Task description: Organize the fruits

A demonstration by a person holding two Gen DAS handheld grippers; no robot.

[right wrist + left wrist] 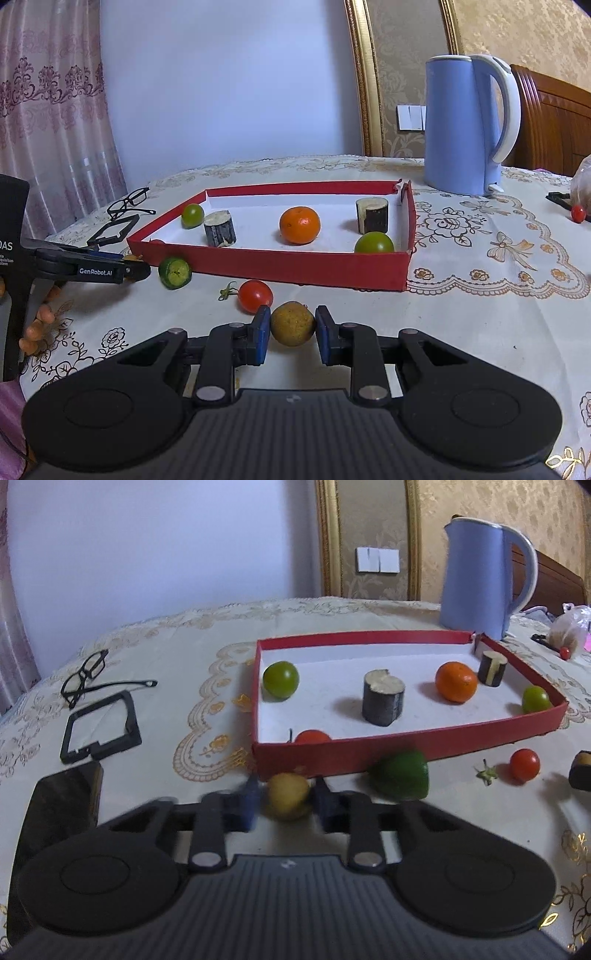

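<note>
A red box (406,744) with a white floor holds an orange (456,682), two green fruits (280,680), a red tomato (312,736) and two dark cut stubs (383,698). My left gripper (286,799) is shut on a yellow fruit (287,800) just in front of the box wall; a green fruit (400,779) lies beside it. My right gripper (292,325) is shut on a yellow-brown fruit (292,323) near the box (295,264), with a red tomato (255,296) at its left finger. The left gripper (138,271) shows in the right wrist view next to a cut green fruit (175,272).
A blue kettle (480,576) stands behind the box. Glasses (88,675), a black frame (101,727) and a dark phone (62,812) lie to the left. A red tomato (524,765), a stalk (487,773) and a dark stub (580,773) lie right of the box. A plastic bag (569,627) sits far right.
</note>
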